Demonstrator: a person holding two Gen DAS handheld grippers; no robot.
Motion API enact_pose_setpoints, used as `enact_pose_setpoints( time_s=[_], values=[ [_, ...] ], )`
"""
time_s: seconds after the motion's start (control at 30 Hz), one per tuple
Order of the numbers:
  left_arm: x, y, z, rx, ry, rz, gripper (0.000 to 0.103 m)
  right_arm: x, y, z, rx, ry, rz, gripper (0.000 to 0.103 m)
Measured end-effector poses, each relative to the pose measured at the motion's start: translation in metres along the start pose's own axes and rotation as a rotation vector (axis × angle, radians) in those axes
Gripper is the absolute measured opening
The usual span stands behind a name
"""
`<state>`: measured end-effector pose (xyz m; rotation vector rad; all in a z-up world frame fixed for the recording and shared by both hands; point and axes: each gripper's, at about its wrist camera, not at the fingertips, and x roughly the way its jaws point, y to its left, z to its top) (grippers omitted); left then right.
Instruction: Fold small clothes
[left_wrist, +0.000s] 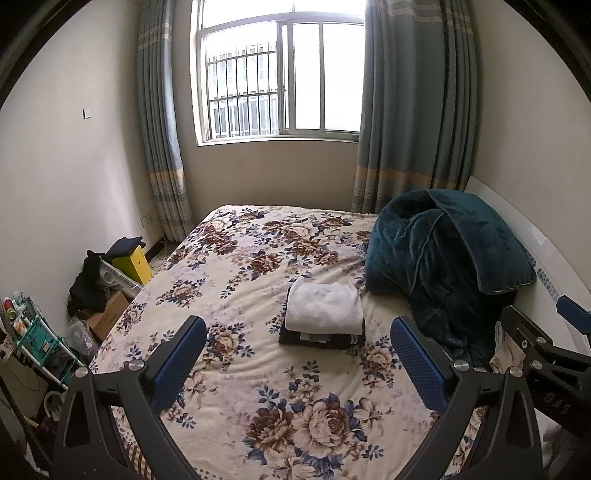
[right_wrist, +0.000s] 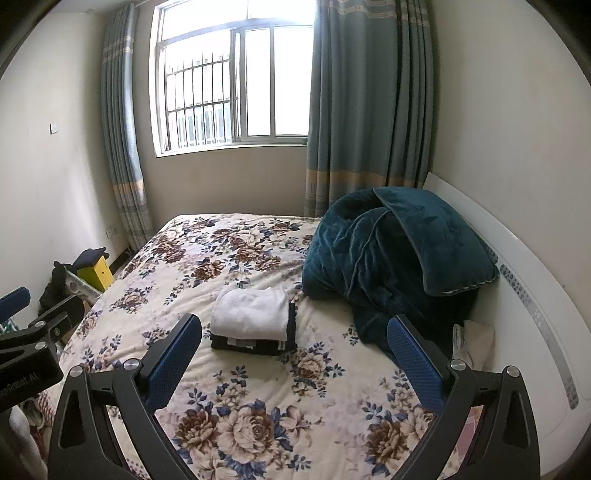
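While white garment covers it, dark garment barely shows.

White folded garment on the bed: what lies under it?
The white folded garment tops a dark folded garment, with a pale strip between at the front edge. How many pieces the stack holds is hidden.

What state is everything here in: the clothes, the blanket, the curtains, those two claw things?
White garment: folded, on top of the stack.
Dark garment: folded, under the white one.
Teal blanket: bunched up by the headboard.
Curtains: drawn apart.
Left gripper: open, empty.
Right gripper: open, empty.
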<state>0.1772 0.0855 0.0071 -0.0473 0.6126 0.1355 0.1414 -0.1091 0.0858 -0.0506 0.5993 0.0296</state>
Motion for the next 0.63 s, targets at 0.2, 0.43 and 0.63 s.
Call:
enact_pose_setpoints(
  time_s=[0.2, 0.43, 0.63],
  values=[
    [-0.0021, 0.0008, -0.0011, -0.008, 0.002, 0.005, 0.102, -0.0004, 0.0029, -0.0008, -0.001, 0.005, 0.001, 0.102],
    [-0.0038, -0.0009, -0.0026, -0.005, -0.012, 0.009, 0.102, -0.0011, 0.0032, -0.0024, 0.002, 0.003, 0.001, 0.102],
    [-0.0065, -0.0043, -0.0031, -0.006, -0.022, 0.023, 0.102, -0.0016, 0.0022, -0.0039, 0.004, 0.003, 0.000, 0.102]
  ],
)
